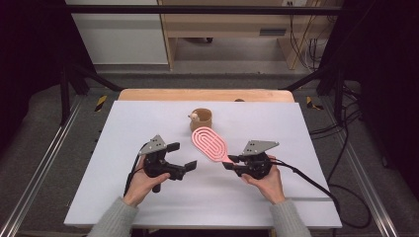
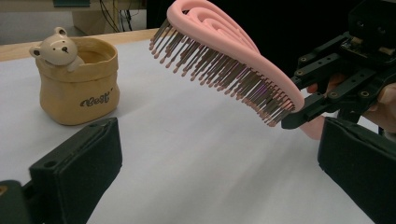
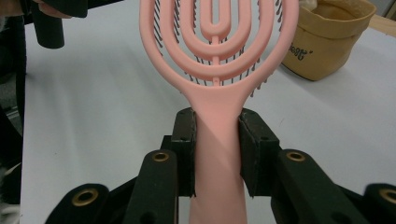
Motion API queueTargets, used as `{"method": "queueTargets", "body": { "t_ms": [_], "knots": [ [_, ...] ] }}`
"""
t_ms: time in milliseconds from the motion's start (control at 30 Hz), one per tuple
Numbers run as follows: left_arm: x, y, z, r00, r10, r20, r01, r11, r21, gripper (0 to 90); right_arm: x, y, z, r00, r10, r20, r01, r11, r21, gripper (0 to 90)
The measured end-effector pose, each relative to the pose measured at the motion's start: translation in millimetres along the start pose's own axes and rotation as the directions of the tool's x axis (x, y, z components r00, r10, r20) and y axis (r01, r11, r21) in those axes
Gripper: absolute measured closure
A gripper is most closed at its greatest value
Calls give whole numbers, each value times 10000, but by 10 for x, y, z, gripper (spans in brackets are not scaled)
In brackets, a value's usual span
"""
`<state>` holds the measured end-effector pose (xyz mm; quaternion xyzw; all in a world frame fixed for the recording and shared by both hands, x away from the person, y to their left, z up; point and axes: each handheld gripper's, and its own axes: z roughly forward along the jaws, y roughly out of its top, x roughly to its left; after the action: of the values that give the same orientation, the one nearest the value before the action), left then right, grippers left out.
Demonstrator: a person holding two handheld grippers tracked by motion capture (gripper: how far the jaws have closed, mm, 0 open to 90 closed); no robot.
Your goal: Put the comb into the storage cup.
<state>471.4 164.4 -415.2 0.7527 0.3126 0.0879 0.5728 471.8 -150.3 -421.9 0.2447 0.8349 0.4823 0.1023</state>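
A tan pouch-shaped pot (image 1: 201, 120) stands upright near the far edge of the white table (image 1: 148, 197), about midway along it. A small bear figure (image 2: 56, 48) perches on its rim. Dark lettering on its front is too blurred to read. A wooden strip (image 1: 197, 95) borders the far edge.
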Motion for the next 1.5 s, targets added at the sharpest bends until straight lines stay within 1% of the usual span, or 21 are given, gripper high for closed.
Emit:
{"method": "queueTargets", "body": {
  "t_ms": [167, 500, 867, 1133, 1500],
  "knots": [
    [-11, 16, 28, 9999, -134, 98, 134, 9999, -6, 0, 2, 0, 5, 10000, -15, -25, 16, 10000, 22, 700],
    [-48, 52, 108, 9995, -248, 186, 248, 9997, 6, 0, 35, 19, 22, 9999, -161, -62, 162, 9999, 54, 700],
    [-100, 94, 192, 9985, -423, 349, 425, 9991, -42, 0, 56, 32, 26, 9997, -228, -55, 227, 9997, -45, 700],
    [-124, 112, 255, 9979, -555, 345, 554, 9985, 21, 0, 61, 33, 26, 9996, -257, -65, 256, 9997, -60, 700],
    [-141, 129, 311, 9964, -788, 315, 792, 9968, -125, 1, 63, 31, 32, 9996, -261, -92, 260, 9996, -54, 700]
  ]
}}
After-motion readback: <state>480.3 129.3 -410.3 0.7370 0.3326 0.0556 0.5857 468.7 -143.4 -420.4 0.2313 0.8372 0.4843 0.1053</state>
